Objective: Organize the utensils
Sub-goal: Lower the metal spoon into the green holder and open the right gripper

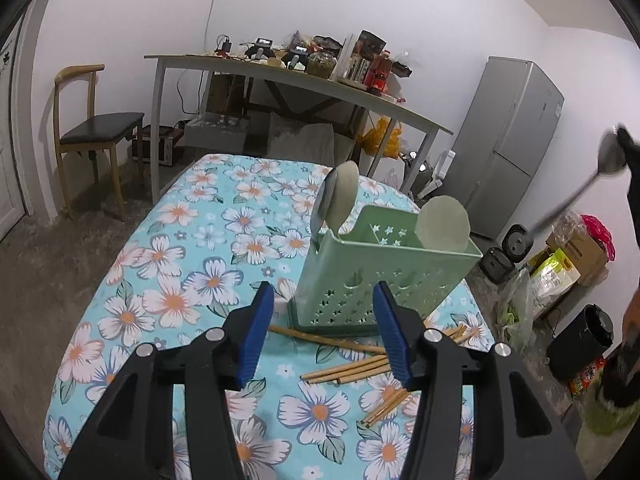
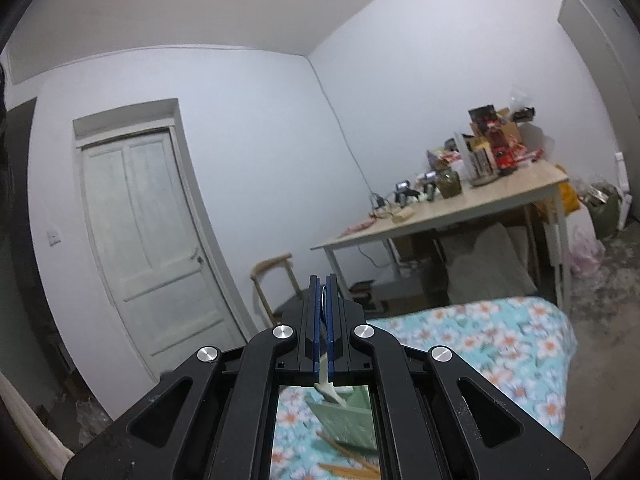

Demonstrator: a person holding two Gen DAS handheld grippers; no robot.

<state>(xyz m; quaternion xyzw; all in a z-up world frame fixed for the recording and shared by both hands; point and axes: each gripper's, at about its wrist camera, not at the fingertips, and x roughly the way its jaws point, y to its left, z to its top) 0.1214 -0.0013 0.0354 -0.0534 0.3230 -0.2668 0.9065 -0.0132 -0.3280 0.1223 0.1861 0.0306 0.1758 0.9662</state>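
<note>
Chopsticks (image 1: 348,372) lie scattered on the floral tablecloth (image 1: 180,264), just near of the green perforated utensil holder (image 1: 376,276), where two pale spoons (image 1: 346,196) already stand upright. Left gripper (image 1: 324,332) hovers over them, jaws apart and empty, likely to pick one. Right gripper (image 2: 324,312), clamped on a metal spoon (image 1: 612,156), holds it high at right, clear of the holder. Cluttered desk (image 1: 320,84) stands far behind.
</note>
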